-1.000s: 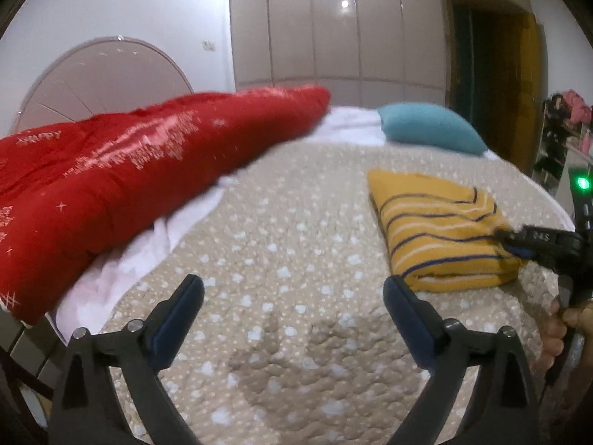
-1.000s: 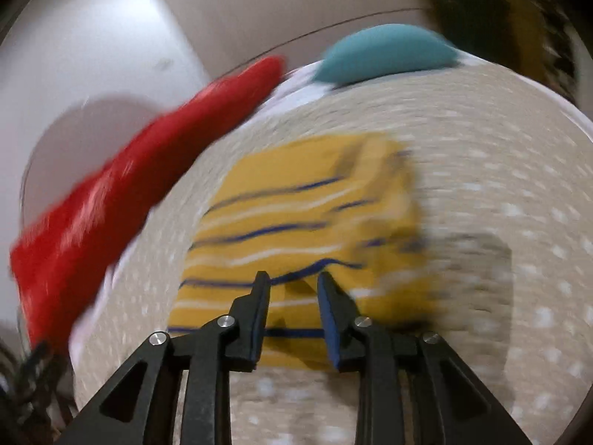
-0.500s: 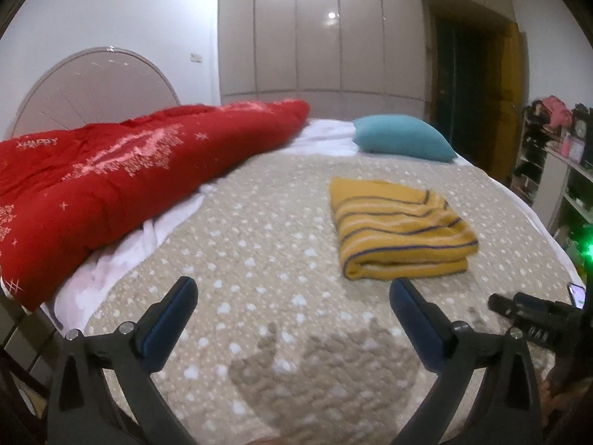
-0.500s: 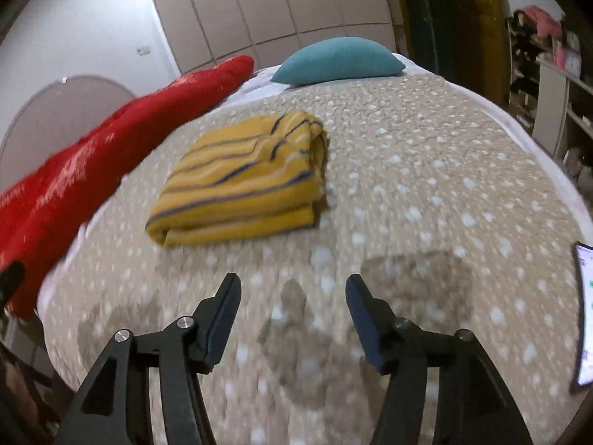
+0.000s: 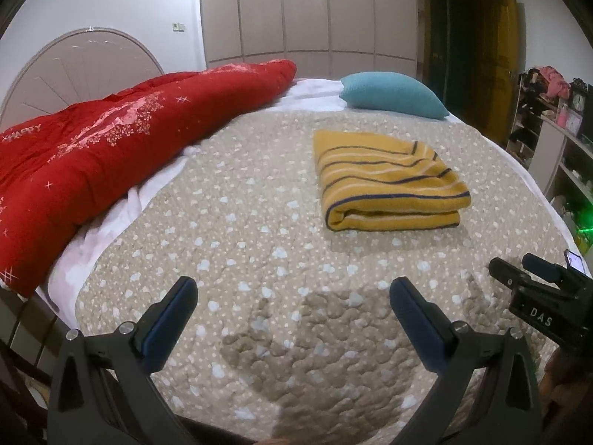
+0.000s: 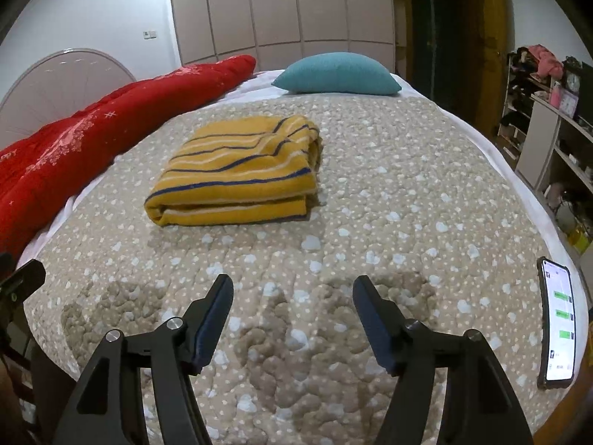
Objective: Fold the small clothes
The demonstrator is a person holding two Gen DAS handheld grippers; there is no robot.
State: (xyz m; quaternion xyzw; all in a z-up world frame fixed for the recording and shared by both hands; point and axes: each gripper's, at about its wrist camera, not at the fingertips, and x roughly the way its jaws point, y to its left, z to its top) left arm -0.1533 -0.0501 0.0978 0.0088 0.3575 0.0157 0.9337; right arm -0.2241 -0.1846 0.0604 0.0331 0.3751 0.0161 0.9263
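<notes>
A yellow garment with dark blue and white stripes [image 5: 385,185] lies folded into a compact rectangle on the beige dotted bedspread [image 5: 259,222]. It also shows in the right wrist view [image 6: 241,178]. My left gripper [image 5: 292,289] is open and empty, held low over the near part of the bed, well short of the garment. My right gripper [image 6: 292,289] is open and empty, also back from the garment. The right gripper shows at the right edge of the left wrist view [image 5: 533,282].
A red quilt [image 5: 111,141] lies along the left side of the bed. A teal pillow [image 5: 393,92] sits at the far end. A phone with a lit screen [image 6: 557,322] lies near the bed's right edge. Shelves [image 6: 556,118] stand to the right.
My right gripper let go of the folded garment, opened and drew back toward the near edge of the bed. My left gripper also pulled back a little and stayed open.
</notes>
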